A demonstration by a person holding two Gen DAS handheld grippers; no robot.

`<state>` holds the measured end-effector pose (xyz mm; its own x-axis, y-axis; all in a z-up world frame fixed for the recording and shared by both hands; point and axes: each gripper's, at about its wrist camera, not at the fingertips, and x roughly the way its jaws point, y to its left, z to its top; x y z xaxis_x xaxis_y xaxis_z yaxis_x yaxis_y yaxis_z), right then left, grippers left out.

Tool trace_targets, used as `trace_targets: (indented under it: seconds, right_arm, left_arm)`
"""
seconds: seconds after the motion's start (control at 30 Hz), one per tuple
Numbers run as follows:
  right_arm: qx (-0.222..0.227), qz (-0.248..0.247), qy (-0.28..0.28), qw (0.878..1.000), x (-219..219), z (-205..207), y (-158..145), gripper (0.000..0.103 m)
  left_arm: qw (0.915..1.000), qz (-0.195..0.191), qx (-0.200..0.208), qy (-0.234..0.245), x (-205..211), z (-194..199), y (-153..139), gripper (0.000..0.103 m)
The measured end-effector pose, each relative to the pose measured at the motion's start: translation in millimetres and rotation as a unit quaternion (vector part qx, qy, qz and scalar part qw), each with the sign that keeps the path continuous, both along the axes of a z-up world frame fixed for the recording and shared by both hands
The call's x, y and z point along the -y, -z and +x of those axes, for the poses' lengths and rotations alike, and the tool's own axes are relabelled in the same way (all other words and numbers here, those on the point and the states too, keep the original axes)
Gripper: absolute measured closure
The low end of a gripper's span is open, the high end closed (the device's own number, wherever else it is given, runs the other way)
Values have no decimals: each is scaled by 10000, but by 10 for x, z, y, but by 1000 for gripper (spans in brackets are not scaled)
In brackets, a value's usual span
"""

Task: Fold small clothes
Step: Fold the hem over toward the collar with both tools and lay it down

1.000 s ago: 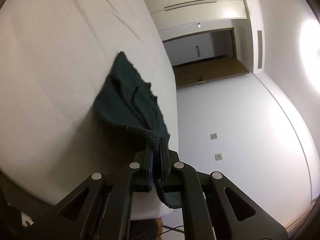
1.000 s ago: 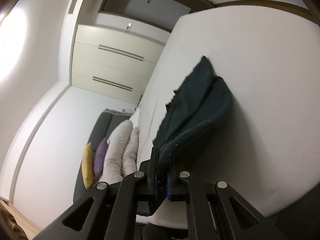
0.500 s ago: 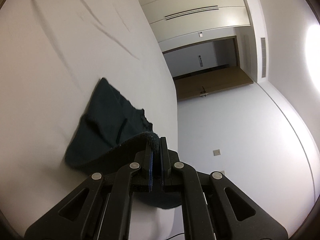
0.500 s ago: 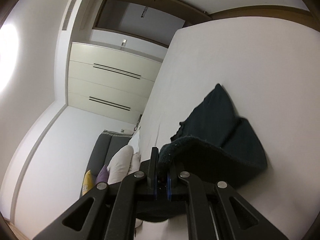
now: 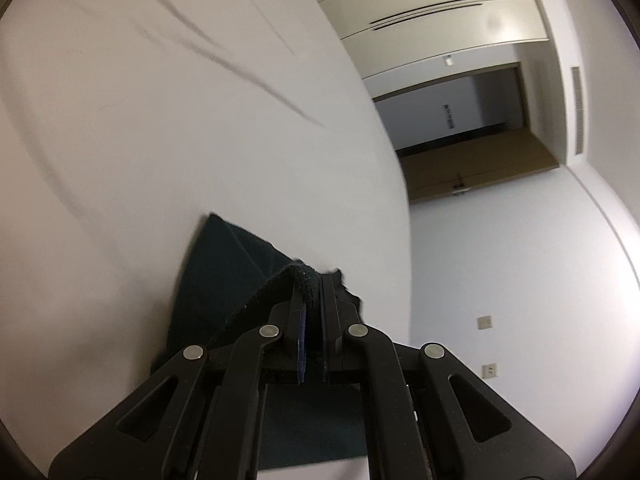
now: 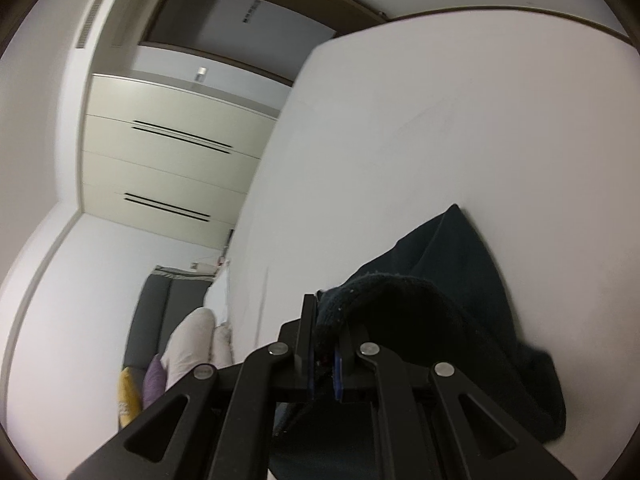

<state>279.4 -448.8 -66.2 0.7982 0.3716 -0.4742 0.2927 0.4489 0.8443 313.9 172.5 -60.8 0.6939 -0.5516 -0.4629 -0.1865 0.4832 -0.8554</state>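
Observation:
A dark teal garment (image 5: 218, 276) lies on the white bed sheet (image 5: 160, 120), doubled over on itself. My left gripper (image 5: 314, 292) is shut on one edge of it, and the cloth arches from the jaws down to the sheet. In the right wrist view the same dark garment (image 6: 452, 264) bulges up in a thick fold. My right gripper (image 6: 326, 320) is shut on its other edge. Part of the garment runs under both grippers and is hidden by them.
The white bed sheet (image 6: 440, 120) spreads wide beyond the garment, with a few creases (image 5: 224, 60). Cream wardrobe doors (image 6: 160, 160) and a wooden door (image 5: 480, 168) stand past the bed. Pillows and cushions (image 6: 180, 356) lie at the headboard end.
Both grippers have carried the held edges forward across the bed. The garment has gone from hanging stretched to folded over itself, and more of it now lies under the grippers.

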Motion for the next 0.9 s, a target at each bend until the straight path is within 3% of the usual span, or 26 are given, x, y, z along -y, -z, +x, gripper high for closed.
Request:
trace_targets:
  seconds: [0.43,0.53,0.6,0.67,0.73,0.77,0.8,0.87,0.9]
  right_arm:
    - [-657,-139,384,9970,228,565,601,95]
    - [-783,-199,491,9955,265,624,692,95]
    - [-940,-226,675,9930,292,657,774,92]
    - [-942,-222,794,9921,311,647,807,80]
    - [-785,-84,854,9932,348,620,832,62]
    - [-664,-46,872,9940,364,599,814,52]
    - [-586,-107,917,9940,374,566,772,45]
    - [-503,-289,1169,9914,435,468,676,37]
    - [-440,-255,1256,9908,496,409,634,36]
  left_arm:
    - [9985,312,-423,178,250,1010,569,99]
    - [9965,359,-699,274,321,1222,789,99]
    - [9955,279,-833,366,353,1289,929,97]
    - [9961,226,-735,432,354,1322,965,94]
    - [9966,87,-638,510,312,1331,943,82]
    - [9967,69,-590,546,295,1326,909,64]
    - [9970,102,-506,568,268,1332,841,35]
    - [9980,315,-388,391,217,1270,690,19]
    - [9981,368,-313,370,179,1260,612,19]
